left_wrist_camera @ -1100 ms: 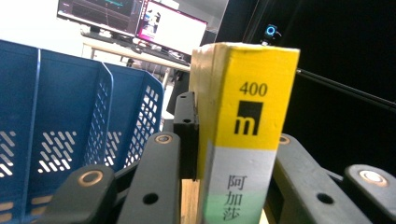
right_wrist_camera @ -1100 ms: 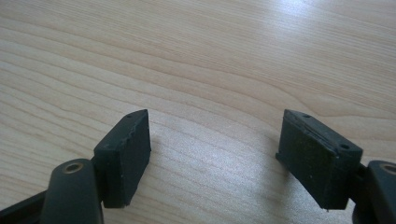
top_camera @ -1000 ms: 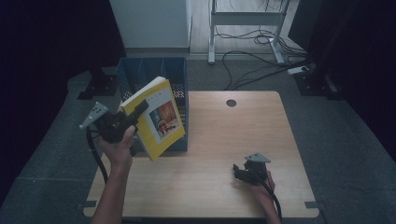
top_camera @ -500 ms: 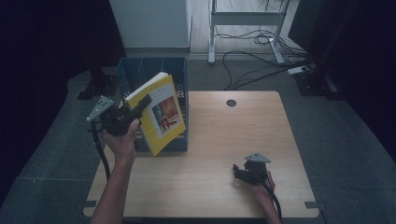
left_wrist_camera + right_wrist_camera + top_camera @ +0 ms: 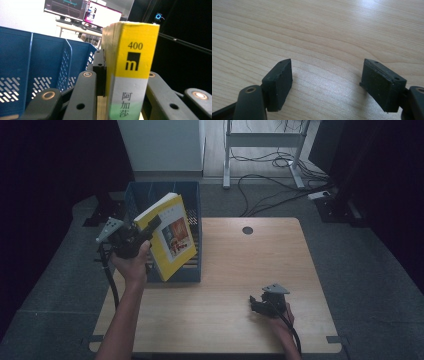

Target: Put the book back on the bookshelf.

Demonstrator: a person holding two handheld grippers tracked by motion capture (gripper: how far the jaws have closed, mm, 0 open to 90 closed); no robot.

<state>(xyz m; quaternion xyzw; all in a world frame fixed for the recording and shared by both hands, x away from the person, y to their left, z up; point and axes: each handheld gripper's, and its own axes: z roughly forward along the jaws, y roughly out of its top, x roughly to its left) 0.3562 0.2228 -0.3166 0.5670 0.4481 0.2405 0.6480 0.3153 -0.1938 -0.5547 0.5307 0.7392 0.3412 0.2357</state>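
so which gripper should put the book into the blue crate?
Left. The left gripper is already shut on the yellow book, held tilted over the blue crate. The right gripper is open and empty, low over the table, well away from the crate.

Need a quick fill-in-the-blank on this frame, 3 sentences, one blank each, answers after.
1. The left gripper is shut on a book whose cover is mostly ____.
2. The book is held above a ____ crate at the table's left edge.
3. The right gripper rests low over the wooden table with its jaws ____.

Missing words: yellow; blue; open
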